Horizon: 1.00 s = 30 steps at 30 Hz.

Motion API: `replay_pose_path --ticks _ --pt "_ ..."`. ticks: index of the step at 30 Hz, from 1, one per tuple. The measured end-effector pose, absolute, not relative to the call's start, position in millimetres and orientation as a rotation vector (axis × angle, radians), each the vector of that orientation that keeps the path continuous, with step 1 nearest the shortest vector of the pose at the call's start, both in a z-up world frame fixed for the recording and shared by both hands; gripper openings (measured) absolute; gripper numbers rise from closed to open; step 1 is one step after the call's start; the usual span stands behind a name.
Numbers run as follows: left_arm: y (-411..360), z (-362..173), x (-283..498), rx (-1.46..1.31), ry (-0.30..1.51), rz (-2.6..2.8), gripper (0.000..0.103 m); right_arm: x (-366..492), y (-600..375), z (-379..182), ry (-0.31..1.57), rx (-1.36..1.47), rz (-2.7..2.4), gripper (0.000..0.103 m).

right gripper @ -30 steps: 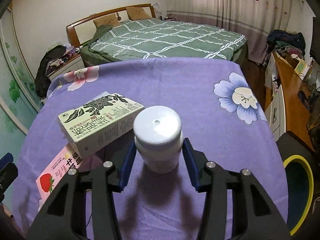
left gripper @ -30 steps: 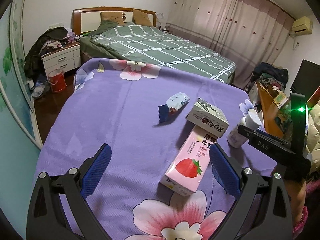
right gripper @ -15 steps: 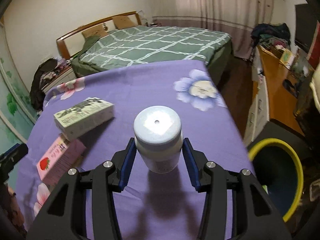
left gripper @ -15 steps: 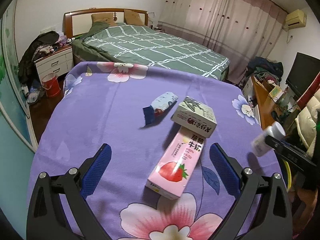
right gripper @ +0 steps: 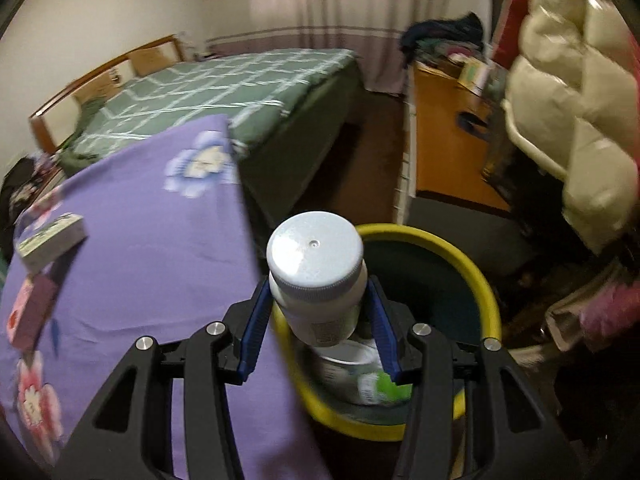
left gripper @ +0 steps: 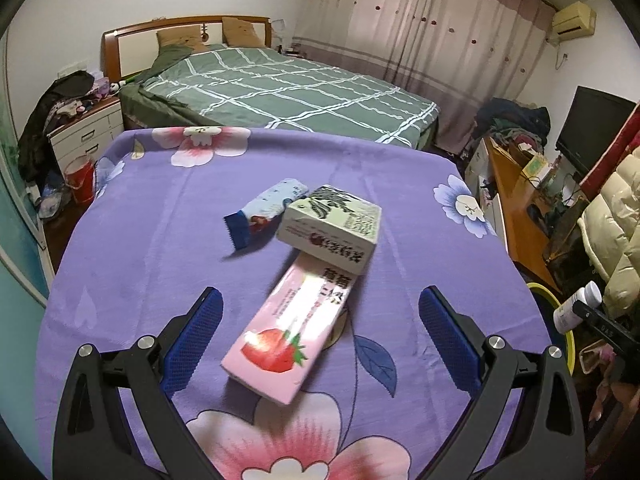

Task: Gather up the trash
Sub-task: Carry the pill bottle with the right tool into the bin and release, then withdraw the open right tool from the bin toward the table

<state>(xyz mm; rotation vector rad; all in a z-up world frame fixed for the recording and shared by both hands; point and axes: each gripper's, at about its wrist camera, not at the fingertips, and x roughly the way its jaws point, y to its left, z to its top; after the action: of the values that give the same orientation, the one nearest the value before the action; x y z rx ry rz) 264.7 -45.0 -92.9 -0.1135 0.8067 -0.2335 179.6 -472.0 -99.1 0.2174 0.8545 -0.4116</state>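
Note:
My right gripper (right gripper: pixel 318 320) is shut on a white bottle (right gripper: pixel 318 280) with a grey cap and holds it over the yellow-rimmed bin (right gripper: pixel 490 292), which has a white container inside. The bottle also shows in the left wrist view (left gripper: pixel 576 308) at the far right. My left gripper (left gripper: pixel 320 336) is open and empty above a pink strawberry milk carton (left gripper: pixel 292 328) on the purple flowered cloth (left gripper: pixel 160 248). A green-and-white box (left gripper: pixel 332 228) rests on the carton's far end. A blue-and-white wrapper (left gripper: pixel 264 212) lies beside the box.
A green checked bed (left gripper: pixel 280 88) stands behind the table. A wooden desk (right gripper: pixel 444 136) and a cream padded jacket (right gripper: pixel 580 120) are to the right of the bin. A white nightstand (left gripper: pixel 84 132) is at the far left.
My right gripper has carried the bottle off the table to the right and now holds it over the bin. My left gripper has shifted slightly closer to the pink carton.

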Motion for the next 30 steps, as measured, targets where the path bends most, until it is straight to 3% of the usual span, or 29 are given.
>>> replay_pose_path --ticks 4,6,30 --pt "-50.5 -92.2 267.0 -0.096 0.810 -0.238 0.097 177.7 -490.2 -108.5 0.874 0.223 -0.465 0.047" --pt "-51.5 -91.8 267.9 -0.091 0.812 -0.238 0.097 176.2 -491.6 -109.9 0.869 0.214 -0.477 0.054" --pt "-57.7 -105.3 321.7 0.028 0.879 -0.356 0.098 237.0 -371.8 -112.0 0.875 0.154 -0.131 0.056"
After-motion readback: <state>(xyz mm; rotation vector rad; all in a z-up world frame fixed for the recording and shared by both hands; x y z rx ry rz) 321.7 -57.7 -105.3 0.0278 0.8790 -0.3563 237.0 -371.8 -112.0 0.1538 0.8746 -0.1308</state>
